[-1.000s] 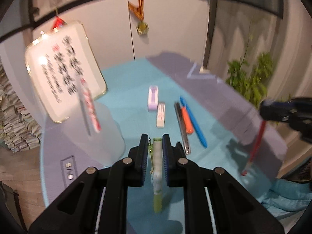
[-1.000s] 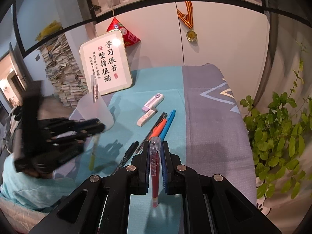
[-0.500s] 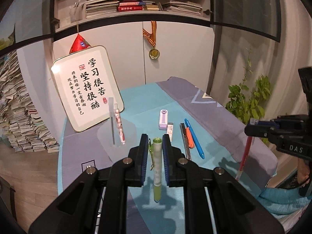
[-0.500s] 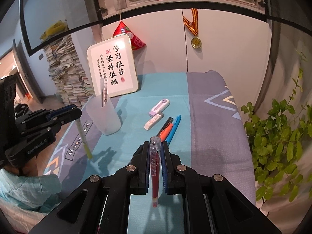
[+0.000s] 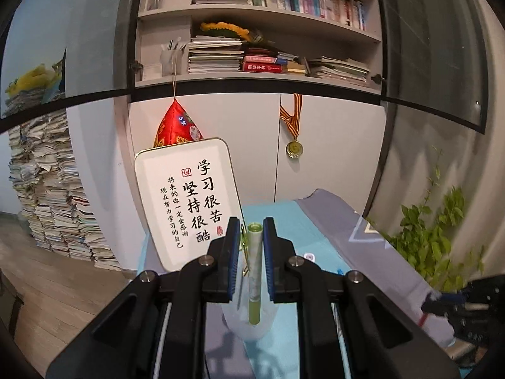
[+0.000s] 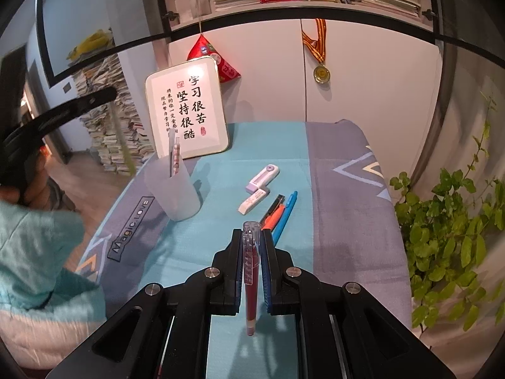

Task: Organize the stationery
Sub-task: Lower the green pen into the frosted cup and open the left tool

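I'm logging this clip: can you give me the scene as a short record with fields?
left gripper: shut on green pen, above the cup
right gripper: shut on red pen, over the table
cup: translucent, upright on table, one pen inside
loose on table: two erasers, black, orange and blue pens
backdrop: framed sign, medal, plant

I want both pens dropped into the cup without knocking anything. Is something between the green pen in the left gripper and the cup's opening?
Nothing visible blocks it. The green pen hangs in the left gripper over the translucent cup. Two pens already stand inside, leaning toward the far rim, leaving most of the mouth free.
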`<state>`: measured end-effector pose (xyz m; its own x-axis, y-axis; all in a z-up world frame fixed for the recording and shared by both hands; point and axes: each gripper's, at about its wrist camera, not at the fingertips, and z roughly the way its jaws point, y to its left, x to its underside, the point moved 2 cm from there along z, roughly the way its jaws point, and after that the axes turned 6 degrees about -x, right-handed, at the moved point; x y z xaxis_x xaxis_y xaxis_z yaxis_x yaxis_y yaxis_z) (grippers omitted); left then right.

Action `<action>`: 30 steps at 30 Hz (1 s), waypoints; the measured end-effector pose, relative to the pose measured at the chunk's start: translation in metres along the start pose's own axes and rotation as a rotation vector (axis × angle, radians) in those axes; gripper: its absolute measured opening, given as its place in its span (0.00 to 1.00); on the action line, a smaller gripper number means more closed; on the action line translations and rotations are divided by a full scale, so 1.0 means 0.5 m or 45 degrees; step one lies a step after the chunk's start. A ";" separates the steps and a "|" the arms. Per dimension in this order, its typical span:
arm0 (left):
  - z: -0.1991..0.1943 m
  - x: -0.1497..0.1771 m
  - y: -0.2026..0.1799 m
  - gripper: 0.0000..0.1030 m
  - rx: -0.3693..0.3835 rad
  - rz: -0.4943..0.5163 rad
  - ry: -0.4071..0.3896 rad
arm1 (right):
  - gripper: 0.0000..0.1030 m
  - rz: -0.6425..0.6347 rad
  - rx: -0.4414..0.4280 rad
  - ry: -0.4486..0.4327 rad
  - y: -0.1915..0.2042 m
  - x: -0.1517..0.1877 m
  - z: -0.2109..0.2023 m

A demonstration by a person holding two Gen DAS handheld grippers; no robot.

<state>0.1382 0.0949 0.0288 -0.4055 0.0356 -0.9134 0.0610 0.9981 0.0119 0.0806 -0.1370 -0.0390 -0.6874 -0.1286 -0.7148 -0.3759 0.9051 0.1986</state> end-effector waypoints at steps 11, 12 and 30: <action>0.091 0.059 0.022 0.12 -0.013 -0.029 0.132 | 0.11 0.005 0.018 0.008 0.004 -0.011 0.012; 0.097 0.065 0.026 0.12 -0.012 -0.033 0.146 | 0.11 0.004 0.017 0.010 0.006 -0.013 0.015; 0.111 0.119 0.037 0.13 -0.007 0.012 0.211 | 0.11 -0.054 0.016 0.014 0.052 -0.035 0.037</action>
<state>0.1657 0.1126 -0.0479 -0.5499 0.0525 -0.8336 0.0610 0.9979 0.0226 0.0944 -0.1040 -0.0336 -0.6778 -0.1715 -0.7150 -0.3969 0.9039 0.1594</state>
